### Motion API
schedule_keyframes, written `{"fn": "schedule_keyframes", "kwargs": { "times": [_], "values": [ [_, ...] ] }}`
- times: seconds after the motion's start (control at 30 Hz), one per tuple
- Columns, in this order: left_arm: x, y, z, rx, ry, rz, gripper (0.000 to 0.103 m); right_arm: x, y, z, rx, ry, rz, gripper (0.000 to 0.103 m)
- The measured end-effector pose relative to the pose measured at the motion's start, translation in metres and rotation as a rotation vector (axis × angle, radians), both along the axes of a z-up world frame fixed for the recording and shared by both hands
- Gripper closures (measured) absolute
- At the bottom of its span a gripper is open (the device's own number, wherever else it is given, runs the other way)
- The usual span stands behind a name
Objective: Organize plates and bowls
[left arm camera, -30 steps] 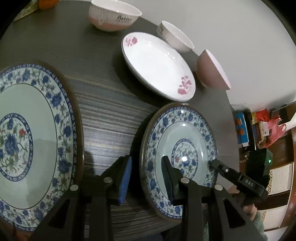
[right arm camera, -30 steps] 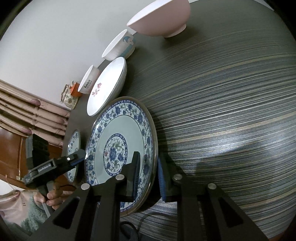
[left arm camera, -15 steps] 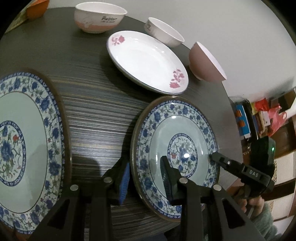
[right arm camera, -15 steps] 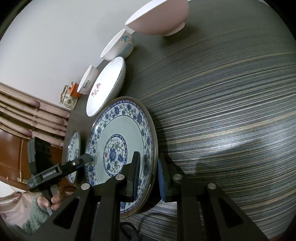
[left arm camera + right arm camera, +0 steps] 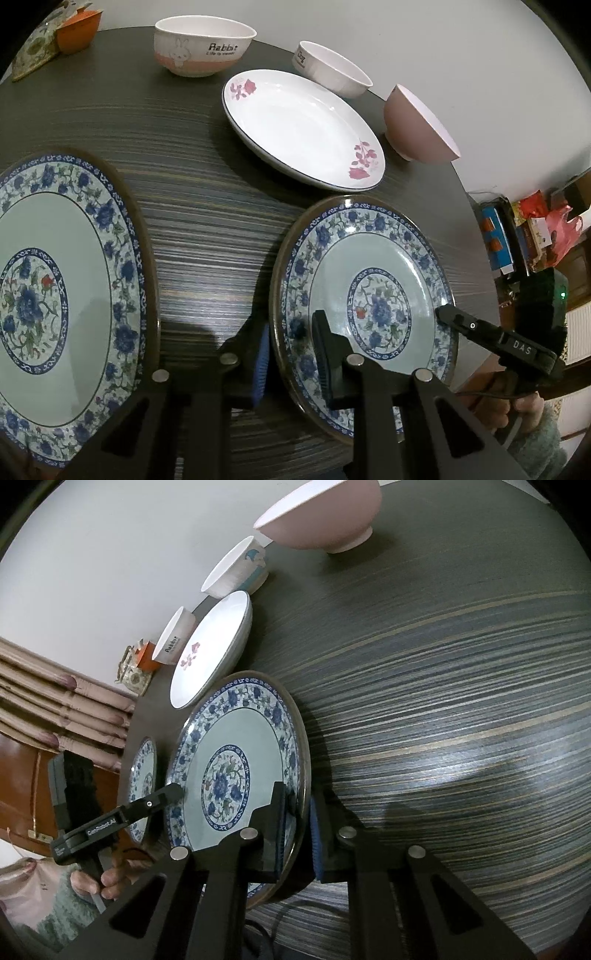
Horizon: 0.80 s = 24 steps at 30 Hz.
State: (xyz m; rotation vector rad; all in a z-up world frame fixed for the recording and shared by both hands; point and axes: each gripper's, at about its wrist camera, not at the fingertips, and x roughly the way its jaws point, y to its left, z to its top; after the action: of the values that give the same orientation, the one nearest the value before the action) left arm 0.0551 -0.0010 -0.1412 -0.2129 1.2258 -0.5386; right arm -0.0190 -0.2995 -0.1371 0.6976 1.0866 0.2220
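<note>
Plates and bowls laid out on the worktop

Two patterned plates are set side by side; behind them a shallow plate is ringed by three bowls.

**Two wrist cams, one plate between them**

Both views are fisheyes riding on the handheld grippers, looking forward and steeply down along the fingers, so each gripper's own fingers fill the bottom of its frame. The left wrist view sits close over the near left rim of the smaller blue-patterned plate and faces across the dark striped table toward the wall. The right wrist view hugs the same plate from its opposite rim, looking leftward across it. Each camera catches the other gripper: right gripper in the left view, left gripper in the right. Both also share the white floral plate.
</note>
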Motion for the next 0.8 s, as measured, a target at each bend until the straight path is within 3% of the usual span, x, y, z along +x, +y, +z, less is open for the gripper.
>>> {"fn": "schedule_keyframes", "kwargs": {
  "times": [0.8],
  "values": [
    [-0.005,0.012,0.026,-0.009,-0.049,0.016,0.081,-0.012,0.009,0.018,-0.01,-0.058,0.017,0.09]
  ]
}}
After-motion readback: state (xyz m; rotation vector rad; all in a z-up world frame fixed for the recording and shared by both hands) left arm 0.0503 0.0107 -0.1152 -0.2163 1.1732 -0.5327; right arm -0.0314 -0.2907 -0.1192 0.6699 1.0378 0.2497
